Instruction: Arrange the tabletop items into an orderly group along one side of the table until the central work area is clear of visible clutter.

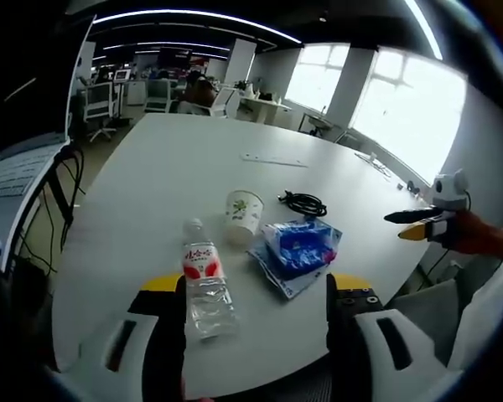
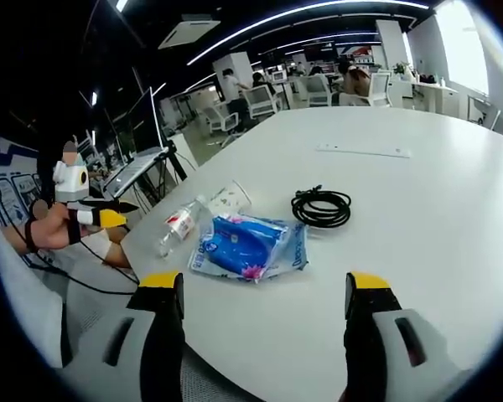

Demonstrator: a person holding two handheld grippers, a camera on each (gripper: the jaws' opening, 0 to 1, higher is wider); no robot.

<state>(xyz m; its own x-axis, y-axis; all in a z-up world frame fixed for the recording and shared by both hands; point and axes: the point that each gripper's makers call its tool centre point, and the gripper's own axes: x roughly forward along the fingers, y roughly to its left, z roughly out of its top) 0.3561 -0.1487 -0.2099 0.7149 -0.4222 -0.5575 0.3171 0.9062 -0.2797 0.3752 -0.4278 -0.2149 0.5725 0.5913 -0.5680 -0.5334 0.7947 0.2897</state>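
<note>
While your left gripper [image 1: 256, 306] hangs over the near edge of the white surface [image 1: 176, 167], its fingers [image 1: 169, 322] stand spread and grasp nothing; a clear water bottle [image 1: 204, 280] with a red label lies on the surface between them, nearer the left finger; just beyond it a blue plastic packet [image 1: 298, 251] lies flat, a paper cup [image 1: 243, 213] stands upright beside it, and a coiled black cable [image 1: 303, 203] rests a little farther out. Your right gripper [image 2: 264, 310] also has its fingers [image 2: 365, 314] wide apart and empty; the packet [image 2: 250, 244] sits just ahead of them, with the bottle [image 2: 178, 224] and cup [image 2: 229, 199] to its left and the cable [image 2: 321, 207] to its right.
</note>
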